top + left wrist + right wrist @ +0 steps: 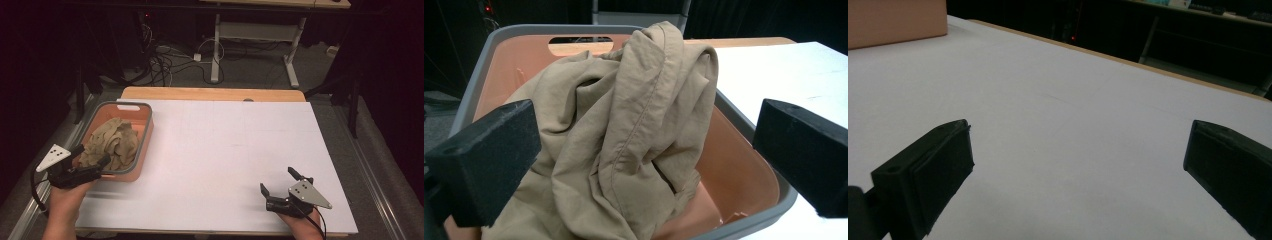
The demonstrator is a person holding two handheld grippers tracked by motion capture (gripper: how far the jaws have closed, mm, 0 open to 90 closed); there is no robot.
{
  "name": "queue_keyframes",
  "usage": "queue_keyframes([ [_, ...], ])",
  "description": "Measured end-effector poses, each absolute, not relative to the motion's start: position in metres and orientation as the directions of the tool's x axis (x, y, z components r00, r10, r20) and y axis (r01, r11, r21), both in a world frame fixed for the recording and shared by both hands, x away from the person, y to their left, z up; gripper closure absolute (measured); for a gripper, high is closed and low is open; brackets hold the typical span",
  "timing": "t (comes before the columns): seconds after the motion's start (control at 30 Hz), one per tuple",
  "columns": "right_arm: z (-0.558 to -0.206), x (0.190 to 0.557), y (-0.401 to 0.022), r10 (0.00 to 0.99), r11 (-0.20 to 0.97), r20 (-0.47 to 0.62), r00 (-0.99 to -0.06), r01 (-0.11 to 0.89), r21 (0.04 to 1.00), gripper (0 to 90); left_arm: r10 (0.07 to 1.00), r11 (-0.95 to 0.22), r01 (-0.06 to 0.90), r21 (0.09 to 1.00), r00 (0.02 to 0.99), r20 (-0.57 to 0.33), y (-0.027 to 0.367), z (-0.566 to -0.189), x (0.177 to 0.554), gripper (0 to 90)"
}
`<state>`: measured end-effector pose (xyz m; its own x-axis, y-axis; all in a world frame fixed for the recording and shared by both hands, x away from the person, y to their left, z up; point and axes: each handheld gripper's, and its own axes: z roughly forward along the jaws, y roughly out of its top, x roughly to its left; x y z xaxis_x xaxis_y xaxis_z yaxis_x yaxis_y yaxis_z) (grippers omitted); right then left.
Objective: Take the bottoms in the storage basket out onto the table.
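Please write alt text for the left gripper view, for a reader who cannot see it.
A crumpled tan cloth is heaped in an orange basket with a grey rim. The left gripper faces it with its jaws open wide, not touching it.

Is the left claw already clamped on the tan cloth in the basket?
No, the left claw is open, its jaws on either side of the tan cloth.

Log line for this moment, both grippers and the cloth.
left gripper: open, at tan cloth | cloth: bunched in orange basket, not gripped | right gripper: open, over white table, holds nothing
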<state>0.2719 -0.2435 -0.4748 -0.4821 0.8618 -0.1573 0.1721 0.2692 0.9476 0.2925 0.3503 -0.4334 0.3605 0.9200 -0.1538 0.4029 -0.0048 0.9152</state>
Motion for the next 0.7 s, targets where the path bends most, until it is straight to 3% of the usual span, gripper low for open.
queue_keyframes([
  [0.33, -0.475, 0.267, -0.244, 0.839, 0.301, -0.191, -0.509, 0.143, 0.943, 0.4, 0.932, -0.039, 0.425, 0.904, 0.341, -0.12, 0.339, -0.436, 0.299, 0.0],
  [0.7, -0.473, 0.267, -0.248, 0.847, 0.283, -0.177, -0.502, 0.145, 0.948, 0.4, 0.91, -0.004, 0.426, 0.905, 0.376, -0.173, 0.334, -0.418, 0.311, 0.0],
])
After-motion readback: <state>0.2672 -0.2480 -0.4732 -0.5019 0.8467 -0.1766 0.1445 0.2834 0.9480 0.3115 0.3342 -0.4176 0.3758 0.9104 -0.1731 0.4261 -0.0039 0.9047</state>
